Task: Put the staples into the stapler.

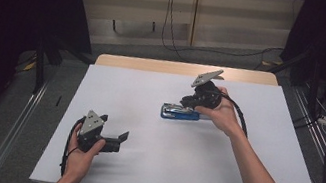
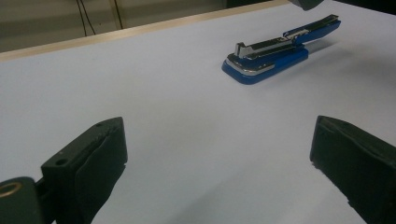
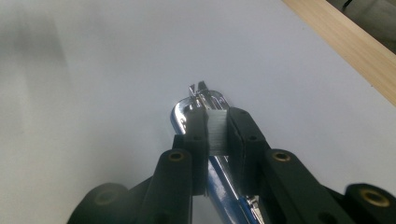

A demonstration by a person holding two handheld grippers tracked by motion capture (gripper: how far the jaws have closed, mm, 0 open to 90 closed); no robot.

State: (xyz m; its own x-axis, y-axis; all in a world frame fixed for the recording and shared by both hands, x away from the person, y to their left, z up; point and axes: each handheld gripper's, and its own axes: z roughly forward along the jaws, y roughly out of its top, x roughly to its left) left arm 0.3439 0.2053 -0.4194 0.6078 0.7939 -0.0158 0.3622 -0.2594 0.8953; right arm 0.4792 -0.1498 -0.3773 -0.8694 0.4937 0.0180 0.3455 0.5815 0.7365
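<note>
1. Hidden areas: in the high view the right hand (image 1: 222, 113) and right gripper (image 1: 188, 103) cover the rear end of the stapler (image 1: 178, 113). The left gripper view crops the other gripper to a grey corner at the top edge.
2. Right gripper: jaws narrow, clamped on a strip of staples (image 3: 217, 131), a silvery, finely ribbed block, held directly above the stapler's open chrome channel.
3. Left gripper (image 2: 219, 154): jaws wide apart with nothing between them, held by the left hand (image 1: 81, 156) near the table's front left, well apart from the stapler.
4. Stapler: blue glossy body, chrome magazine, top arm raised, lying right of the table's centre.
5. Surface: a matte white sheet over a table (image 1: 175, 67) with a light wooden far edge.
6. Room: grey floor, trailing black cables (image 1: 171, 32), dark curtains on both sides.
</note>
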